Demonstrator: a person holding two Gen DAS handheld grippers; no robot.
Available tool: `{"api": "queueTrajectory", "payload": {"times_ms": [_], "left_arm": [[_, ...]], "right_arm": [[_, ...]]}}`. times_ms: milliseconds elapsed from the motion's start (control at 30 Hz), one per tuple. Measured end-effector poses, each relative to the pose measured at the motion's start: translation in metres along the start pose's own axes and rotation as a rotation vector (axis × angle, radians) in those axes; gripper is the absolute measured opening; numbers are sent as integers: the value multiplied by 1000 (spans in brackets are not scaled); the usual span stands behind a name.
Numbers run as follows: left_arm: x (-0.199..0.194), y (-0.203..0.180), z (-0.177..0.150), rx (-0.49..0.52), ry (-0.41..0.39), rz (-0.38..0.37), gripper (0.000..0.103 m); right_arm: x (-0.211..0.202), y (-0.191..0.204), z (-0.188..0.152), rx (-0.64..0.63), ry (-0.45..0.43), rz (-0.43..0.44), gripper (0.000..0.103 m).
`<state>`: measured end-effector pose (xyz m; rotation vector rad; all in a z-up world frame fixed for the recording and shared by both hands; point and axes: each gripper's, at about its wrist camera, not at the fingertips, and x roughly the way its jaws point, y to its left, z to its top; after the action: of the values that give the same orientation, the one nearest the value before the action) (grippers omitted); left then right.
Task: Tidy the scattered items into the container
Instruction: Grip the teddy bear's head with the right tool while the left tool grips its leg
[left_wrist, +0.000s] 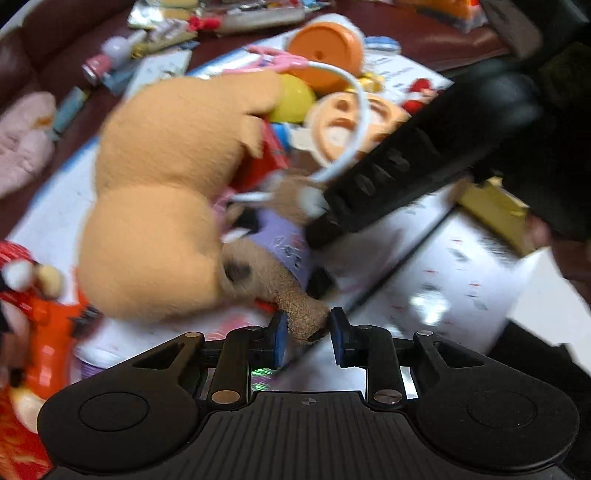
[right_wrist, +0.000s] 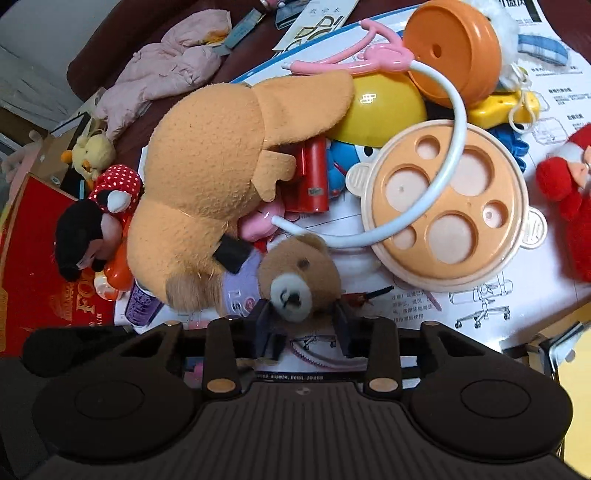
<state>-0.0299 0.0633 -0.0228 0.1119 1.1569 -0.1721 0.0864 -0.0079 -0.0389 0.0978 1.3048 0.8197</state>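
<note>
Place: on a tabletop (right_wrist: 517, 295) covered by a white printed instruction sheet, soft toys and plastic toys lie heaped together; no container can be identified in either view.
Step in hand: both grippers appear to be taking hold of one small brown teddy bear (right_wrist: 299, 273) in a lilac shirt, so this looks like the pick-up step.
Left gripper (left_wrist: 306, 328): its blue-padded jaws are pinching a fuzzy brown limb of the bear, narrowed around it.
Right gripper (right_wrist: 303, 325): its jaws are spread on either side of the bear's head, close to the cheeks; whether they touch cannot be told.
Where the bear lies: partly under a large tan plush toy (right_wrist: 221, 166), with a white flexible tube (right_wrist: 456, 110) arching just above its head.
Next move: probably lifting the bear free without dragging the tan plush or snagging the tube, then finding the container.
Soft materials: nubbly tan plush, shaggy brown fur, a red polka-dot mouse doll (right_wrist: 99, 218).
Hard shapes: a round peach plastic lid (right_wrist: 447, 206) with circular recesses, an orange dome (right_wrist: 454, 48), a glossy yellow half-shell (right_wrist: 384, 110), a red cylinder (right_wrist: 312, 177).
Sharpness: the left view is motion-blurred.
</note>
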Motion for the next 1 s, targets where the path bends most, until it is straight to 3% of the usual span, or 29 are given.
{"api": "queueTrajectory", "payload": {"times_ms": [67,133,200,233,267,500,667,833,933,1000], "left_arm": [[0,-5,-4,-5,12,-48,8],[3,-10,-8,-10,28,-78,8],[4,-11,-13,-13,32,-61,16],[2,-9,-15,-20,28,-48,30],[-2,-5,-17,-28,22,-40,35],[-42,18,-5,-98,-80,39,38],[-50,4,20,-28,-119,59,58],[-36,-16,42,19,-124,68,59],[-24,-8,46,-1,-94,83,48],[-24,0,42,-11,-86,94,46]], "right_arm": [[0,-1,-2,15,6,2,38],[-1,-1,-4,14,4,-13,39],[-2,-2,-7,19,5,-10,39],[-3,-2,-9,18,5,-11,39],[-4,-2,-10,13,3,-14,39],[-2,-7,-17,35,15,-12,39],[-8,-12,-16,69,-16,-6,39],[-17,-18,-8,88,-53,-11,39],[-18,-19,-4,90,-64,-9,39],[-17,-19,-3,84,-64,-1,39]]}}
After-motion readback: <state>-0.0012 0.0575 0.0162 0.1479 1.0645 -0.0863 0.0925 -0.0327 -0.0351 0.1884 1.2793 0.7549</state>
